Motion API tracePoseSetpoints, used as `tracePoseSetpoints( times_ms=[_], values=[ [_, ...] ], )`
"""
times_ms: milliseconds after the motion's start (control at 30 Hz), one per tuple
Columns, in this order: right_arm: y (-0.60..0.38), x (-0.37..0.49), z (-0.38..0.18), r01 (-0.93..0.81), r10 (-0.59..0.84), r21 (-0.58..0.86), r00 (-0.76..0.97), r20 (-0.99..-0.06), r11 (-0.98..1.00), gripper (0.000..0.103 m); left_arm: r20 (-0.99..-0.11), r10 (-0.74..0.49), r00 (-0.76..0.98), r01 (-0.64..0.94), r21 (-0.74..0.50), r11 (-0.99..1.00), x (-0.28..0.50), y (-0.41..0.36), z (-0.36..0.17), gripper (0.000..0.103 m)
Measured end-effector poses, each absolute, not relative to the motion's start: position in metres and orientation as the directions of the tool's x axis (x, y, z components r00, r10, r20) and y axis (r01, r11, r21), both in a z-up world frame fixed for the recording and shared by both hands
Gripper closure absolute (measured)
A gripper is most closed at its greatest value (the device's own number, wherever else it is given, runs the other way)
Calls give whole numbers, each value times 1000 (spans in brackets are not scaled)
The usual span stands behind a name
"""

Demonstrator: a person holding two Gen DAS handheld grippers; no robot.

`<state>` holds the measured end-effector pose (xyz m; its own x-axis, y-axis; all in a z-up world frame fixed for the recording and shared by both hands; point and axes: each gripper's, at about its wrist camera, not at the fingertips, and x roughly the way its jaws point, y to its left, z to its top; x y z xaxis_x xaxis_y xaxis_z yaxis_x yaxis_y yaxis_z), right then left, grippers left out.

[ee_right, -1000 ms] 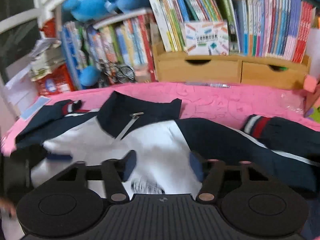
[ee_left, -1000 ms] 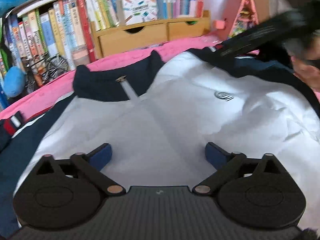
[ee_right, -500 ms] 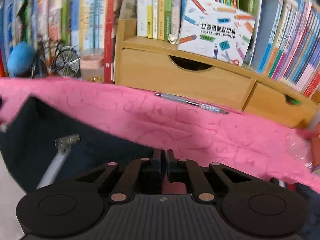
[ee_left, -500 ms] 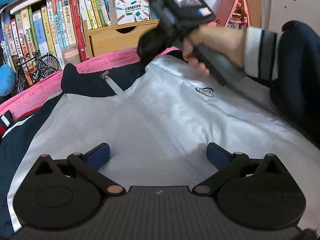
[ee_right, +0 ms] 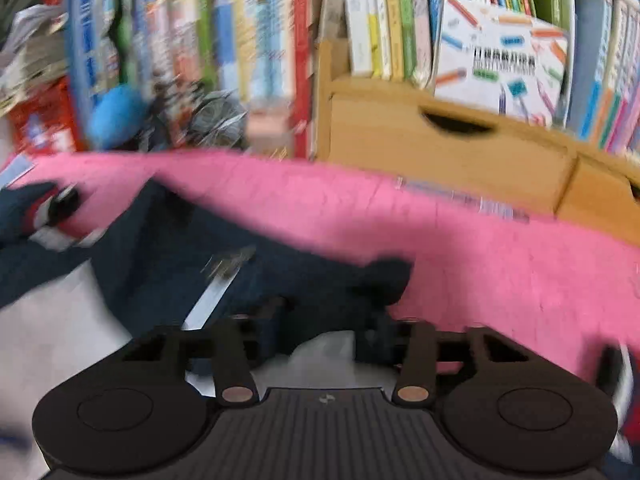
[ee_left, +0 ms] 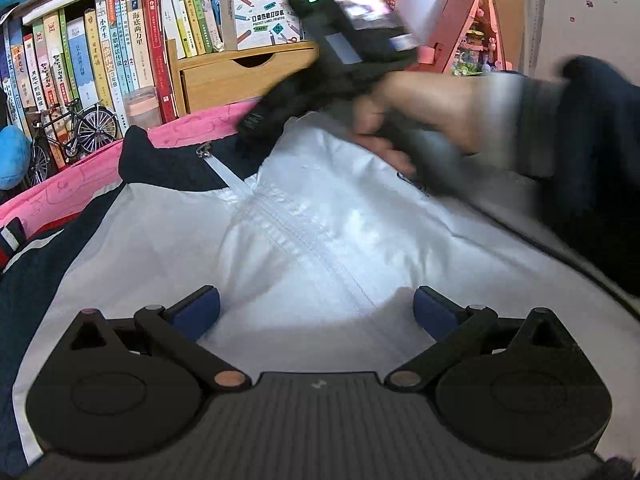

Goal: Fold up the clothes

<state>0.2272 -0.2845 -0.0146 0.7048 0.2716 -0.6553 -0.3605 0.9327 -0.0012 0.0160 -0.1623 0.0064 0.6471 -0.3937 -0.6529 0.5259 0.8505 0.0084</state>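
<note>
Right wrist view: right gripper point(ee_right: 320, 320) lets go at the jacket's point(ee_left: 320, 240) collar point(ee_right: 168, 248).
Its jaws have just been opening and stand part-way apart, dark collar fabric loose between them, so this fold looks laid. Left gripper point(ee_left: 316, 308) waits wide apart above the white front. Beyond the right gripper, pink counter point(ee_right: 480, 248) runs to crowded bookshelves point(ee_right: 248, 40).

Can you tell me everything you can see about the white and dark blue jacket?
The jacket lies spread front-up on the pink cover. Its body is shiny white fabric, creased in places, with a dark navy collar, navy sleeves, and a striped cuff. A pale zipper runs down the middle, its metal pull up at the collar. A small dark logo is mostly hidden behind the person's hand.
</note>
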Motion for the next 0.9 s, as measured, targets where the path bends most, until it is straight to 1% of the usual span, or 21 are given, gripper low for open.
tracePoseSetpoints(
  times_ms=[33,100,133,167,200,233,267,333,433,500,567,600,667,700,733,767,800,833,900],
  values=[
    [-280,242,-18,-335,260,3,723,-640,942,61,-653,-393,648,524,7,851,16,-162,6,0],
    [-277,257,-13,-235,170,-9,726,-666,972,67,-653,-389,650,523,13,852,16,-164,6,0],
    [-275,264,-10,-182,122,-17,723,-680,983,64,-653,-389,650,522,12,853,16,-163,6,0],
    [-277,258,-5,-194,147,7,720,-678,981,63,-652,-390,650,522,10,853,16,-163,6,0],
    [-279,249,1,-215,183,36,718,-672,976,52,-652,-390,650,522,10,853,16,-163,6,0],
    [-287,235,8,-257,252,89,719,-648,962,42,-652,-390,650,522,9,853,16,-163,6,0],
    [-297,218,15,-289,292,111,719,-631,951,26,-652,-390,650,522,9,853,15,-163,6,0],
    [-317,186,26,-334,334,119,714,-615,935,25,-653,-386,652,520,15,854,15,-163,6,0],
    [-357,151,26,-329,287,54,718,-635,943,26,-654,-378,656,518,25,855,15,-163,5,0],
    [-401,139,20,-255,190,-5,735,-651,967,26,-654,-375,657,517,29,856,16,-163,5,0],
    [-441,133,15,-175,86,-71,746,-660,982,31,-654,-373,658,517,32,856,15,-163,5,0],
    [-460,135,14,-129,19,-120,754,-656,984,33,-654,-372,659,516,33,856,15,-163,5,0],
    [-480,134,13,-39,-114,-232,784,-610,972,33,-653,-369,661,515,37,857,15,-163,5,0],
    [-484,131,13,-14,-154,-275,801,-579,961,30,-653,-367,663,513,39,857,15,-163,4,0],
    [-486,126,13,-20,-160,-311,825,-542,950,21,-653,-366,663,513,40,858,15,-163,4,0],
    [-488,120,14,-30,-159,-347,849,-504,938,14,-653,-366,663,512,40,858,15,-162,4,0],
    [-486,113,12,-39,-159,-391,873,-461,920,3,-653,-365,663,512,40,858,15,-162,4,0],
    [-482,106,11,-45,-157,-436,896,-415,899,0,-653,-365,663,511,39,859,15,-162,4,0],
    [-474,105,7,-37,-183,-488,900,-396,872,0,-653,-366,663,511,39,858,15,-161,4,0]
  ],
)
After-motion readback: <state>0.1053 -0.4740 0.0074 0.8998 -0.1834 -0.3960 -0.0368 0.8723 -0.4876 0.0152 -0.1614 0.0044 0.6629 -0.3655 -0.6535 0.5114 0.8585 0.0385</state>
